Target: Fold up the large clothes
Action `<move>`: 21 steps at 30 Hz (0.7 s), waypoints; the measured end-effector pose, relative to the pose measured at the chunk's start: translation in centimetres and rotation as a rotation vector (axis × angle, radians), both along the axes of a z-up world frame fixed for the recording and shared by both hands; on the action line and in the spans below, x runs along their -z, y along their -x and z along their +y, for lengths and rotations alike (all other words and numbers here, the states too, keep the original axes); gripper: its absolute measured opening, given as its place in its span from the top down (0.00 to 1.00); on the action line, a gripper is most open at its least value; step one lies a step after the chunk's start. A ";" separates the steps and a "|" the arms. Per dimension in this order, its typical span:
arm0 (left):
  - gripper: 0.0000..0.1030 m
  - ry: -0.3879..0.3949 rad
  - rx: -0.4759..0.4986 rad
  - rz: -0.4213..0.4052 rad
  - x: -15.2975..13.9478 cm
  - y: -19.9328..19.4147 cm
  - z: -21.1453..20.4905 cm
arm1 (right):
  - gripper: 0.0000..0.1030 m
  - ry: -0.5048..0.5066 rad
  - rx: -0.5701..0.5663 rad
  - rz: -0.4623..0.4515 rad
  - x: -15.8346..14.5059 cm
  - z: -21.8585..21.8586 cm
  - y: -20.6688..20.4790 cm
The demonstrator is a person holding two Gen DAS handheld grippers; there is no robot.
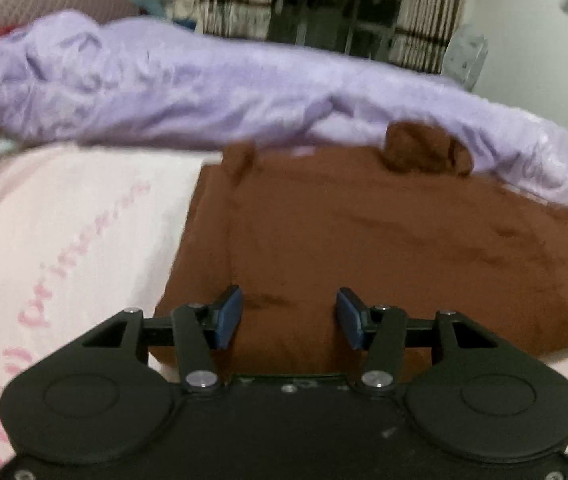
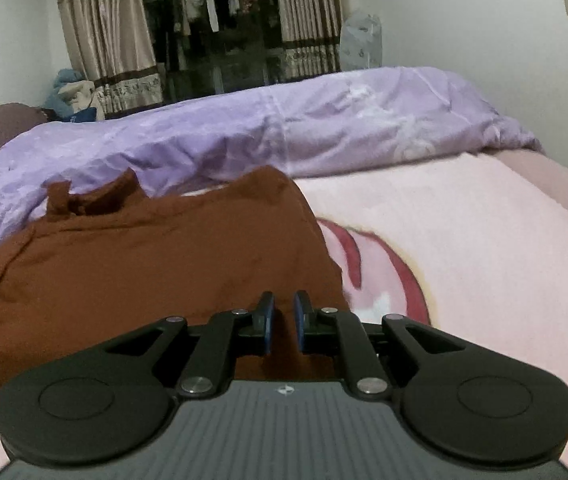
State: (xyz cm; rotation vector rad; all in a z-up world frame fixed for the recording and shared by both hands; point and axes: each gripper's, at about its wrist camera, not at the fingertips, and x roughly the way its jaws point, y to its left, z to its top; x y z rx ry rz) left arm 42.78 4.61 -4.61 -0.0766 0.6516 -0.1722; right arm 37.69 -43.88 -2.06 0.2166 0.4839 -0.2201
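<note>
I see the folded brown fleece garment [image 1: 363, 248] lying on the pink printed bed sheet [image 1: 64, 240], right under both claws. My left gripper [image 1: 288, 316] stands wide apart above it; my right gripper [image 2: 282, 322] is nearly together, a narrow gap, gripping nothing

Purple duvet [image 2: 284, 132] blocks far side; pink sheet [image 2: 483, 240] right seemingly free.

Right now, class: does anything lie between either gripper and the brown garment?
Nothing visible does. The left gripper is open directly over the brown garment, and the right gripper, its jaws nearly closed with a narrow gap, sits at the garment's near edge. The purple duvet lies behind it.
</note>
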 end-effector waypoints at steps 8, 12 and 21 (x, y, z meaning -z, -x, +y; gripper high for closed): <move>0.48 0.075 -0.029 0.012 0.0 0.1 1.0 | 0.85 0.051 0.063 0.016 0.2 1.3 0.0; 0.38 0.129 -0.056 -0.020 -1.6 2.7 1.8 | 0.81 0.094 -0.004 -0.050 -2.3 4.4 0.6; 0.37 0.367 -0.179 0.056 0.9 5.2 4.2 | 0.69 -0.028 -0.324 -0.098 -4.8 16.1 -0.8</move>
